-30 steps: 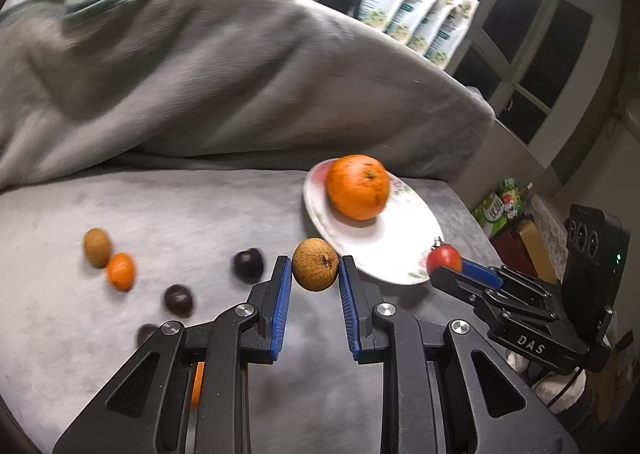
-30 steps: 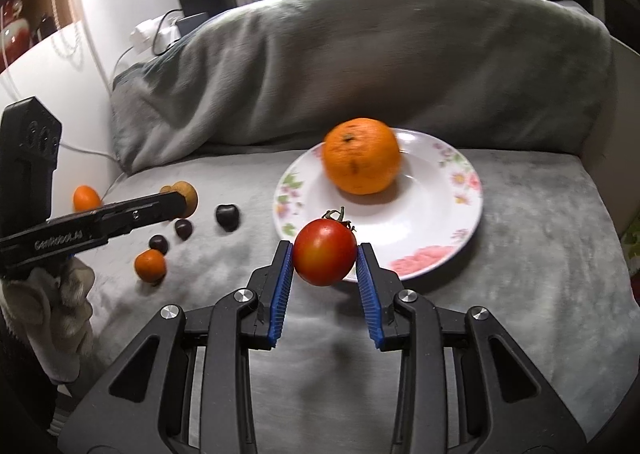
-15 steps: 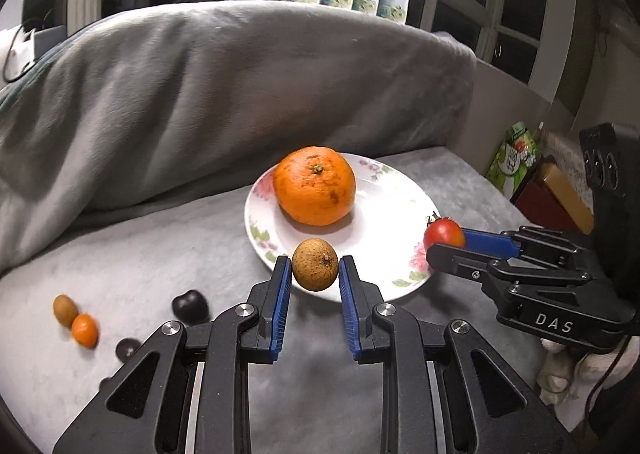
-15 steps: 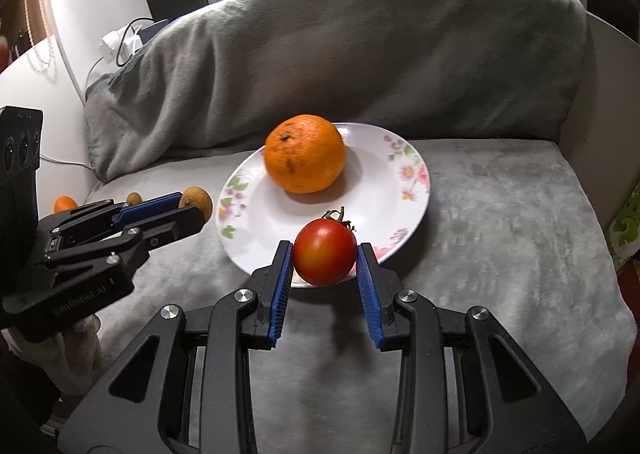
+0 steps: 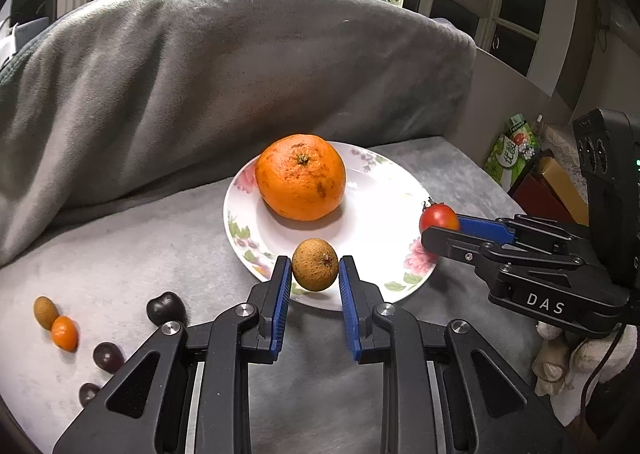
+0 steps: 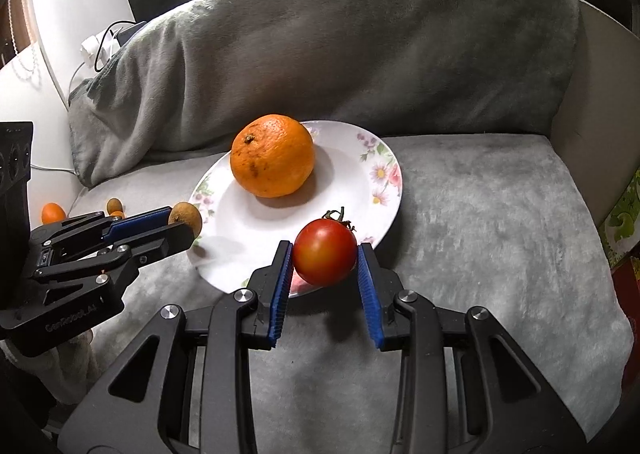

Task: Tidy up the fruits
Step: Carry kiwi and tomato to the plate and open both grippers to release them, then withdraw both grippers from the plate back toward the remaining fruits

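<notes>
Both hands have carried their fruit in toward the flowered plate (image 5: 416, 278), which a second ago sat farther off and to the side in each wrist view and now lies just ahead of both claws. The left gripper (image 5: 315, 274) pinches a small brown fruit (image 5: 315, 269) above the plate's near rim; the right gripper (image 6: 325, 264) pinches a red tomato (image 6: 325, 251) at the plate's edge on the opposite side. The big orange (image 5: 300, 177) already rests on the plate, toward its far side. Left of the plate, on the grey blanket (image 5: 120, 246), lie dark cherries (image 5: 165, 308), a small orange fruit (image 5: 64, 332) and another brown one (image 5: 45, 312). Judging from this, both carries are nearly done and release onto the plate comes next, with the loose fruits left to gather.
</notes>
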Demonstrator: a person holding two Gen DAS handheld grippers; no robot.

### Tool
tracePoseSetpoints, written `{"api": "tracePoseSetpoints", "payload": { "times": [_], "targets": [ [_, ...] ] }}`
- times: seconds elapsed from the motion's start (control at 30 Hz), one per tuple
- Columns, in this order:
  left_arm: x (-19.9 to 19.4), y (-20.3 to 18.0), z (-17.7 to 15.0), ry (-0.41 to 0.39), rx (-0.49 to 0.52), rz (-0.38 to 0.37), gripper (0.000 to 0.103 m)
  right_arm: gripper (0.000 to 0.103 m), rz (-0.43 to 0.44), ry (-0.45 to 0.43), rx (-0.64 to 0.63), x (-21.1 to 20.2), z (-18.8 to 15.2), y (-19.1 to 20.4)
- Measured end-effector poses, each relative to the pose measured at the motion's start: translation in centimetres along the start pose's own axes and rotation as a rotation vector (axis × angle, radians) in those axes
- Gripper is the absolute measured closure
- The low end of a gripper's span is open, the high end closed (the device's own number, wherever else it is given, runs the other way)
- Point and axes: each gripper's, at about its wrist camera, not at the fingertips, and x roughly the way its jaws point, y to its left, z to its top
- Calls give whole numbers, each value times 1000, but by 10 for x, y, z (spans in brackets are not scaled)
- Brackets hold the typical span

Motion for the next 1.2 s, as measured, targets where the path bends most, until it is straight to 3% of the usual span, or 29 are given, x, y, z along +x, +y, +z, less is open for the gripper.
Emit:
{"api": "tracePoseSetpoints", "payload": {
  "times": [0.27, 0.33, 0.37, 0.4, 0.6, 0.8, 0.9, 1.2],
  "targets": [
    [0, 0, 1, 1, -7, 3, 80, 68, -9, -12, -1, 0, 1, 2],
    [0, 0, 1, 2, -4, 3, 80, 57, -14, -23, 6, -2, 2, 1],
    [0, 0, 1, 2, -4, 3, 80, 46, -17, -33, 9, -4, 3, 1],
    [-1, 0, 1, 1, -3, 3, 78, 39, -20, -42, 9, -6, 3, 0],
    [-5, 1, 1, -14, -6, -1, 51, 38, -31, -73, 20, -15, 6, -2],
    [-9, 0, 0, -26, 3, 4, 38, 23, -33, -95, 34, -20, 8, -4],
    [-11, 1, 0, -28, -5, 2, 38, 18, -25, -101, 38, -23, 8, -3],
    [-27, 7, -5, -40, -15, 1, 38, 17, -14, -104, 38, -29, 8, 4]
  ]
}}
